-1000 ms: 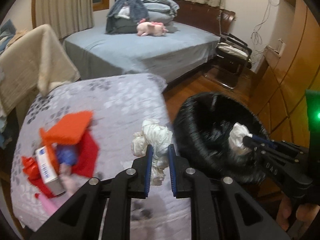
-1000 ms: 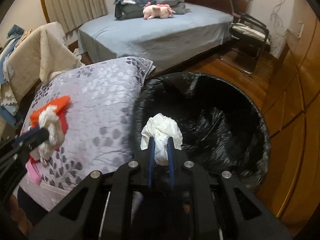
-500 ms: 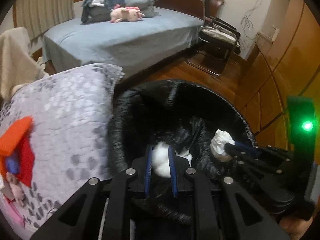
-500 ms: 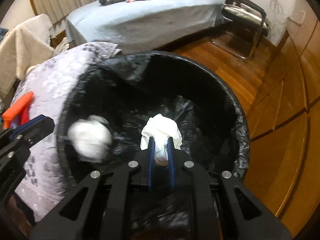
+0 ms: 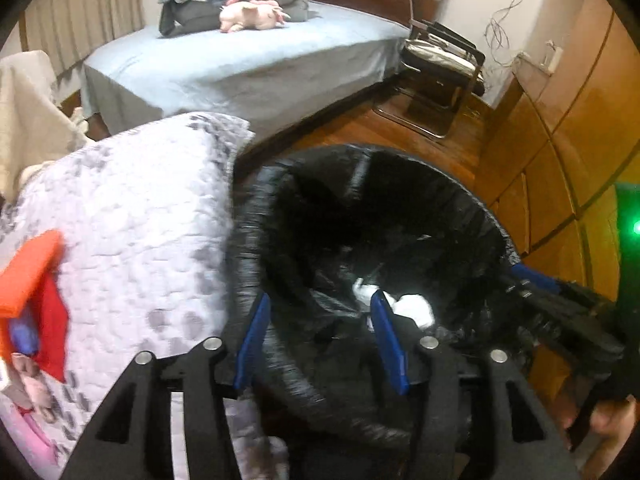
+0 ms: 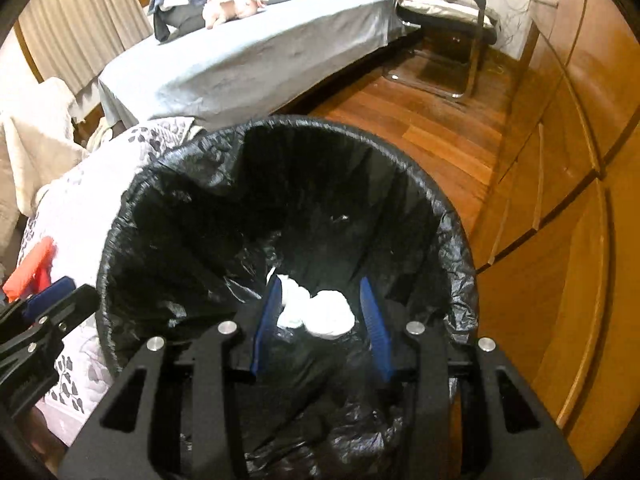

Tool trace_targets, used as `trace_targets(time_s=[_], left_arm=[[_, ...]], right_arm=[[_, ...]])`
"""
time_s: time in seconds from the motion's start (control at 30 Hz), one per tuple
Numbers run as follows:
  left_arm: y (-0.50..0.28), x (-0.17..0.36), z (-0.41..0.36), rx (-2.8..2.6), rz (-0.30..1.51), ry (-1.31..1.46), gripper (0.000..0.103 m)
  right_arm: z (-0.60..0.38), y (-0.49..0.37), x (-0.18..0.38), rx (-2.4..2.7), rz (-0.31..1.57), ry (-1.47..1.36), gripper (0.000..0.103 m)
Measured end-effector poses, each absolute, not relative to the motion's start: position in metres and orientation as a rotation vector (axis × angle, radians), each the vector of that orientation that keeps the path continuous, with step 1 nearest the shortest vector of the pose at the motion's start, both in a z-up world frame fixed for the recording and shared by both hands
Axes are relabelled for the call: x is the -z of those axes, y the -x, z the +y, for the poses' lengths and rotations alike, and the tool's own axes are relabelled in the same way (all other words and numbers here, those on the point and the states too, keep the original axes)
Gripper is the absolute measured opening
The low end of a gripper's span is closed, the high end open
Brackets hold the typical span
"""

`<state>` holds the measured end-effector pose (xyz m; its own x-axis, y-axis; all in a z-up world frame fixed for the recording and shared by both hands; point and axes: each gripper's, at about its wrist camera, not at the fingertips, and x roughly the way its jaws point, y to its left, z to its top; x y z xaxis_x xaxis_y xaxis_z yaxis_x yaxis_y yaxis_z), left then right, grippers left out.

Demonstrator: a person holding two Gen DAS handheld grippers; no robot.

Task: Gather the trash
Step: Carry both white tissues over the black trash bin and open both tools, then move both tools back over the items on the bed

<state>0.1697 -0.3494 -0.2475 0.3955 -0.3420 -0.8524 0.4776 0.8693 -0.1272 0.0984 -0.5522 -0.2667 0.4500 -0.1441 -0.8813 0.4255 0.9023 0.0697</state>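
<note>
A round bin lined with a black bag [image 5: 256,240] [image 6: 120,216] stands on the wood floor beside the quilted surface. Two crumpled white tissue wads [image 6: 320,312] lie at the bottom of the bin; they also show in the left wrist view [image 5: 412,306]. My left gripper [image 5: 320,320] is open and empty over the bin's near rim. My right gripper [image 6: 320,308] is open and empty above the bin's opening, with the wads seen between its blue pads. The right gripper also shows at the right of the left wrist view [image 5: 560,300].
A purple quilted surface [image 5: 132,216] left of the bin carries an orange and red item [image 5: 32,268] and other small things at its left edge. A grey-sheeted bed [image 6: 248,52], a metal chair [image 6: 444,12] and wooden cabinets [image 6: 580,184] surround the floor.
Both grippers have opened over the bin. The two white tissue wads they held have dropped to the bottom of the black bag.
</note>
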Motion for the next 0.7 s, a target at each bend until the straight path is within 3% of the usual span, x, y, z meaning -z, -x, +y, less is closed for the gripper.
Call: trace_targets(time_s=[0.13,0.7], left_arm=[[-0.169,0.235,-0.311,0.477,1.003,-0.150,0.065],[-0.147,0.222,-0.050,0.176,0.949,-0.070,0.074]], right_arm=[[-0.532,-0.095,0.248,0.359,1.029,-0.257,0.046],[-0.282,-0.098,0.231,-0.036,1.006,-0.162,0.048]])
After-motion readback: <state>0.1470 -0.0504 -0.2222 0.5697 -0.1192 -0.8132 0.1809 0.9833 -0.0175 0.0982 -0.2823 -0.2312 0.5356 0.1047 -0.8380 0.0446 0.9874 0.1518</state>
